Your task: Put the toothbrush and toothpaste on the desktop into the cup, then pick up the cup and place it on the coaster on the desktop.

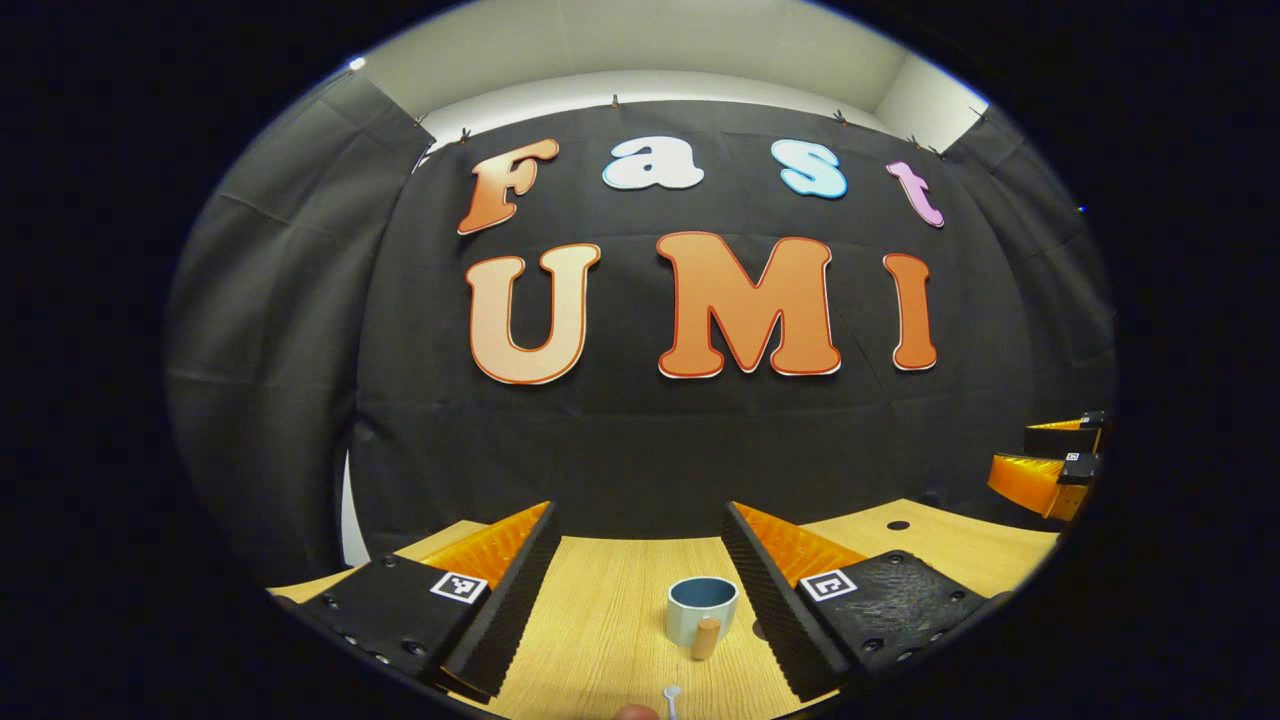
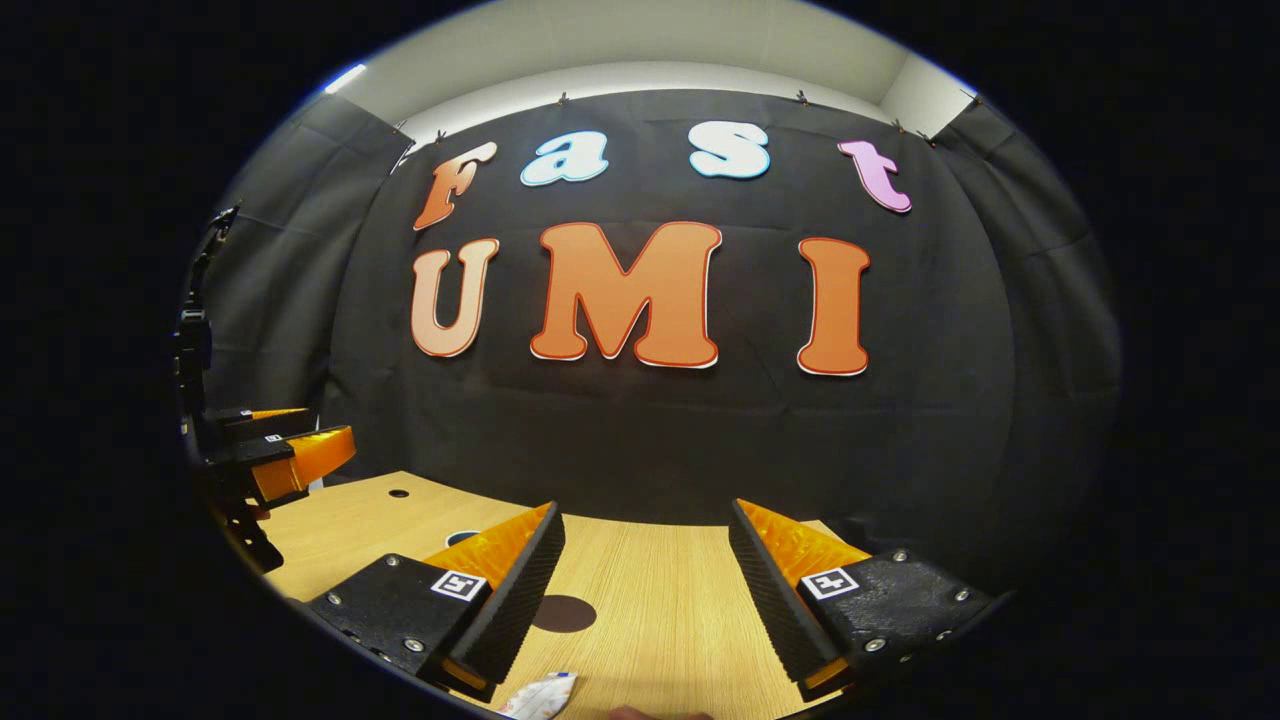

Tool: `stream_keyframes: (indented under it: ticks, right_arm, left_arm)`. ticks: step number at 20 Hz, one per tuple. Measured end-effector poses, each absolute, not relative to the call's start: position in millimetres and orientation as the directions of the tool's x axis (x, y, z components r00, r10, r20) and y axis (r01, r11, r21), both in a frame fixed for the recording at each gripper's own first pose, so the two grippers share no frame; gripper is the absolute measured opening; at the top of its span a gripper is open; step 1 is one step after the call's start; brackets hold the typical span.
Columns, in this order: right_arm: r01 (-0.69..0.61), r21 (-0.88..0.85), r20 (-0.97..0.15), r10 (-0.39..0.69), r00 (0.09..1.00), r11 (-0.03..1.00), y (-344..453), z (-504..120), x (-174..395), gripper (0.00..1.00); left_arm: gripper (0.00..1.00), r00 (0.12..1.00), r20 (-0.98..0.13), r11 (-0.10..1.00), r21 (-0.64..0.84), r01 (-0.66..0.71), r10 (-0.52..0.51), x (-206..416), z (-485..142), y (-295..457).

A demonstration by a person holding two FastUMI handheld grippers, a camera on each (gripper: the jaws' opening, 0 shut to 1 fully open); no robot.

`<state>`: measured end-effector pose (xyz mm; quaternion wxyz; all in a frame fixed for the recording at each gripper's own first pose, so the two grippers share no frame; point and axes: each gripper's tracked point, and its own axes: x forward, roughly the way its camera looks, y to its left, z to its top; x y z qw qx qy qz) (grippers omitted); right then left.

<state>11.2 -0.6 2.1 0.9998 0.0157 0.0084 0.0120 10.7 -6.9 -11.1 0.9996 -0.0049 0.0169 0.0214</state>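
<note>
In the left gripper view a pale blue cup (image 1: 701, 609) with a wooden handle stands upright on the wooden desktop (image 1: 600, 620), ahead between my left gripper's (image 1: 638, 600) open fingers. The white head of the toothbrush (image 1: 672, 698) peeks in at the bottom edge, nearer than the cup. In the right gripper view my right gripper (image 2: 645, 600) stands open above the desk. A dark round coaster (image 2: 563, 613) lies just ahead by its left finger. The end of the white toothpaste tube (image 2: 540, 696) shows at the bottom edge. Nothing is held.
The right gripper (image 1: 1050, 465) appears at the far right of the left gripper view, raised over the desk; the left gripper (image 2: 270, 450) shows at the far left of the right gripper view. The desk has a small hole (image 1: 898, 525) near the back wall.
</note>
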Motion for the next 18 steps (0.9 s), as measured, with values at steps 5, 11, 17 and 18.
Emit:
stream_keyframes:
  ticks: [5,11,17,18]
  right_arm:
    - [-0.056,0.039,-0.072,0.059,0.996,0.998,6,-5,7,0.98]
    - [-0.078,0.056,-0.231,0.089,0.969,0.995,20,-48,-1,0.99]
    - [-0.095,0.113,-0.391,0.132,0.911,0.989,36,-99,-11,0.99]
    - [-0.096,0.116,-0.416,0.136,0.899,0.989,40,-109,-15,0.99]
  left_arm:
    - [0.98,0.993,-0.117,1.000,0.001,-0.007,0.008,11,-29,-14]
    - [0.98,0.949,-0.316,1.000,0.000,0.014,-0.014,7,-80,-16]
    - [0.98,0.863,-0.501,0.997,-0.075,0.037,-0.069,-10,-140,-27]
    - [0.98,0.849,-0.524,0.997,-0.070,0.038,-0.070,-11,-149,-29]
